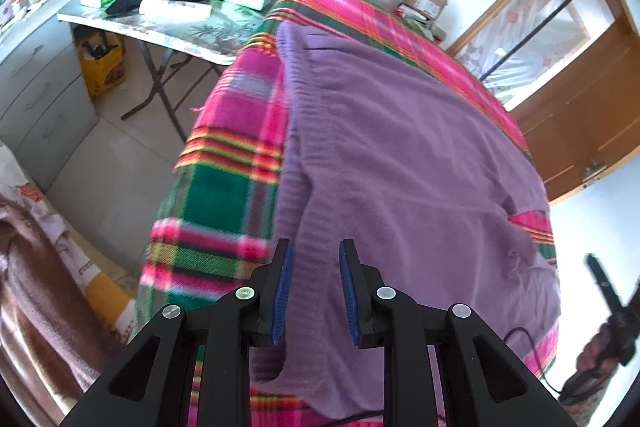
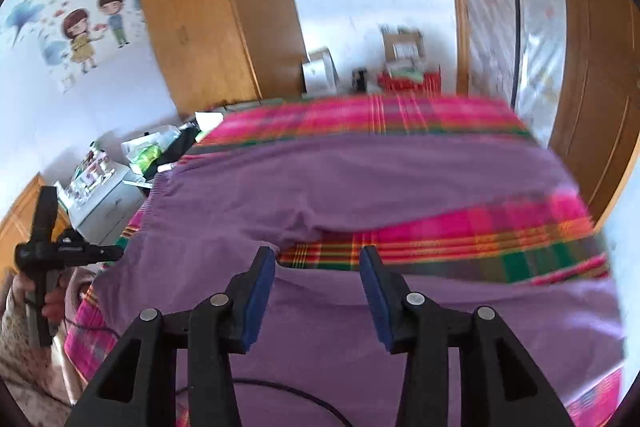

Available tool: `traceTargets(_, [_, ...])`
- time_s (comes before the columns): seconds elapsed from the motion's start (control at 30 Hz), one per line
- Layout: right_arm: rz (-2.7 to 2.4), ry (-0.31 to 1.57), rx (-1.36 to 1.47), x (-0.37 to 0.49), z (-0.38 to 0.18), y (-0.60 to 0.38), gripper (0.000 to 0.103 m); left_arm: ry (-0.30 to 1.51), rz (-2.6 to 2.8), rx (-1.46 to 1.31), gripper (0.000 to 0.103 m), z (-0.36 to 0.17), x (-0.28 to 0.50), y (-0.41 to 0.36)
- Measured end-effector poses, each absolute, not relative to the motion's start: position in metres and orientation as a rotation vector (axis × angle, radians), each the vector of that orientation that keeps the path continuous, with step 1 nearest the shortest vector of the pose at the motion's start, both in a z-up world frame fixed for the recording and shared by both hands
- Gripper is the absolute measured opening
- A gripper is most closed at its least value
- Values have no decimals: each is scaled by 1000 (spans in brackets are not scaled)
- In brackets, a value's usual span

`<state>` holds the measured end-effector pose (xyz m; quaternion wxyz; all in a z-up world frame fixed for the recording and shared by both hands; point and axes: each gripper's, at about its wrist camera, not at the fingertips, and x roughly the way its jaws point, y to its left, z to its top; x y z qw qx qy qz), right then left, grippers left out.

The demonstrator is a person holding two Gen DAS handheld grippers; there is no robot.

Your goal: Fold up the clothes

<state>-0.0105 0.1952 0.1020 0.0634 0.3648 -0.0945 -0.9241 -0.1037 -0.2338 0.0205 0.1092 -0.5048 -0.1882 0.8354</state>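
Observation:
A pair of purple fleece trousers point(image 1: 420, 155) lies spread flat on a pink and green plaid blanket point(image 1: 228, 163). My left gripper point(image 1: 316, 251) hovers open over the ribbed waistband edge, with nothing between its blue pads point(image 1: 285, 287). In the right wrist view the same purple trousers point(image 2: 340, 179) show both legs with a plaid gap between them. My right gripper point(image 2: 318, 255) hangs open above the near leg, close to the crotch, and holds nothing. The other gripper point(image 2: 44, 251) appears at the far left in a hand.
A folding table point(image 1: 192, 27) piled with tissue packs and dark cloth stands left of the bed. White drawers point(image 1: 36, 75) line the left wall. A wooden door point(image 2: 588, 67) and wardrobe point(image 2: 200, 7) stand behind. A black cable point(image 2: 304, 395) trails over the near leg.

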Motion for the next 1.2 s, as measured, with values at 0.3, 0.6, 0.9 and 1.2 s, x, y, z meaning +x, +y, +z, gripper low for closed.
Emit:
traceTargets(0.3, [-2495,-679,1290,-89,39,202,45,-504,2377,-1472,24,16,-120,-205])
traceTargets(0.6, [-2298,-800,1380,-129,8,184,45,-519,2322,-1485,24,5,-134,-194])
traceTargets(0.9, [-2334,-780,1358,-143,4,176,8,-530,2310,-1476,24,4,-139,-196])
traceTargets(1.2, [-2420,-695,1314,-164,17,170,7,-528,2314,-1476,24,5,-138,-194])
